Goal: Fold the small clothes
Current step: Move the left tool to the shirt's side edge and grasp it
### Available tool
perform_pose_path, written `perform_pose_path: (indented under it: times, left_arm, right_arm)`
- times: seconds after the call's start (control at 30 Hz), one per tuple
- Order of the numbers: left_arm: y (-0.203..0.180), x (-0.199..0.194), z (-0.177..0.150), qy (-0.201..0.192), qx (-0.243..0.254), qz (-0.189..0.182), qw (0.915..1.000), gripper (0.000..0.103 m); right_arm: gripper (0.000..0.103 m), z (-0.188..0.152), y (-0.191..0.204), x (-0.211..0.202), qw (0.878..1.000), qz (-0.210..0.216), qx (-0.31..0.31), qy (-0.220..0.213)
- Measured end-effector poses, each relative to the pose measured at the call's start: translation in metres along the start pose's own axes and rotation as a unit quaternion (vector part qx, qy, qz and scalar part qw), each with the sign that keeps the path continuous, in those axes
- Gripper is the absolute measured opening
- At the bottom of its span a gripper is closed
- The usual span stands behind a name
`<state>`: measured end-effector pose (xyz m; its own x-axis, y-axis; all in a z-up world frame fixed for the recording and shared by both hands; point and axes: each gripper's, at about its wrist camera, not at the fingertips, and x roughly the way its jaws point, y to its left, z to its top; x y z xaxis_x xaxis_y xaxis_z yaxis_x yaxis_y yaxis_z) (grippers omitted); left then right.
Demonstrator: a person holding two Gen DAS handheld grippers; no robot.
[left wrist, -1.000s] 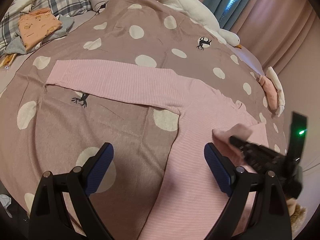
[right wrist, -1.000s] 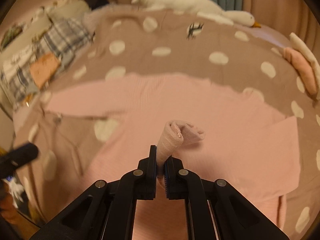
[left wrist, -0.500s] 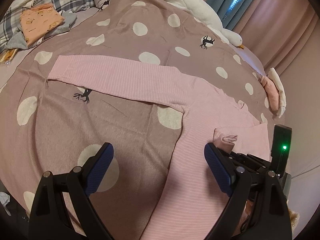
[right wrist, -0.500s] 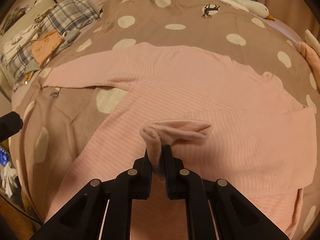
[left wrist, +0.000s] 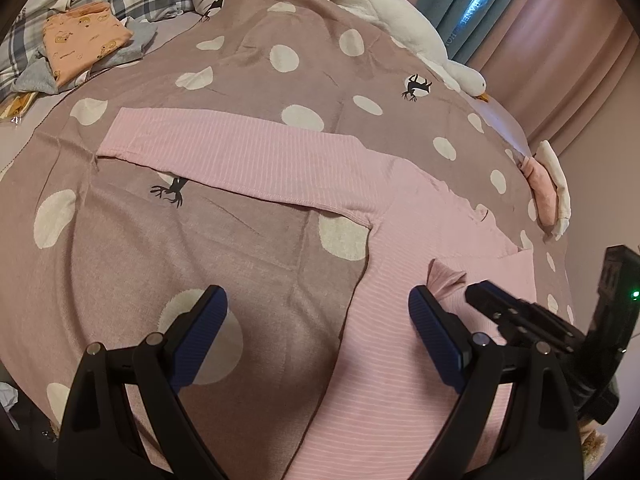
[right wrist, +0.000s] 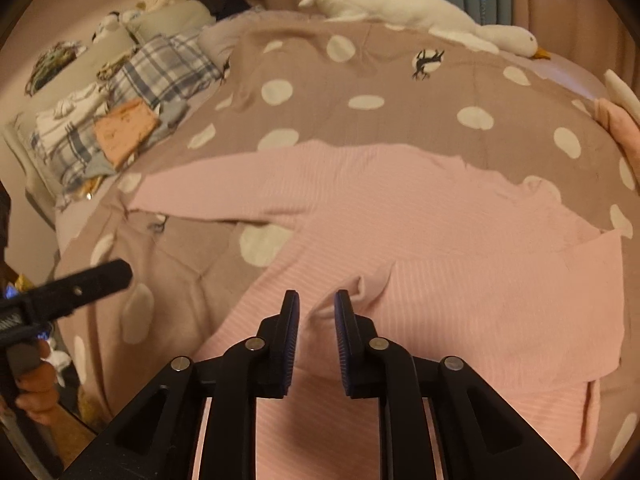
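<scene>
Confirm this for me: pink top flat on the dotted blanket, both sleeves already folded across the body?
Not both. The pink top does lie on the dotted blanket, but only one sleeve is folded over; the other sleeve lies stretched out, per the left wrist view.

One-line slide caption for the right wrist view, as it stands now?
Right gripper opening above the folded-in sleeve of a pink top on a polka-dot bedspread.

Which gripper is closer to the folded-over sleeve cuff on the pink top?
Right. The right gripper, jaws opening, sits just short of the sleeve cuff, nothing pinched. The left gripper hangs open farther left, over the blanket.
</scene>
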<state>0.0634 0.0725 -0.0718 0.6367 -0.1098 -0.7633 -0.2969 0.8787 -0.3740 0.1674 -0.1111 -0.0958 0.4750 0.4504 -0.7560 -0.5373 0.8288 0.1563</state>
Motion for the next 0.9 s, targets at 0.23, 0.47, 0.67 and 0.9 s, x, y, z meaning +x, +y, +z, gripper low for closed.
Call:
perform_pose_path:
  times: [0.23,0.47,0.67,0.9]
  left_arm:
    - [-0.005,-0.001,0.0,0.001,0.007,-0.007,1.0,0.092]
    - [-0.023,0.0,0.0,0.002,0.032,-0.02,0.9993,0.092]
    - [-0.051,0.009,0.001,0.013,0.064,-0.046,0.9968,0.091]
    - [-0.082,0.043,0.003,0.051,0.078,-0.105,0.9901,0.09]
  right_arm:
    - [0.049,-0.005,-0.02,-0.017,0.998,-0.026,0.043,-0.025]
    - [0.062,-0.019,-0.06,-0.05,0.989,-0.084,0.111,-0.056]
    - [0.066,-0.044,-0.103,-0.075,0.972,-0.116,0.19,-0.074]
    - [0.066,-0.073,-0.136,-0.09,0.953,-0.138,0.26,-0.078]
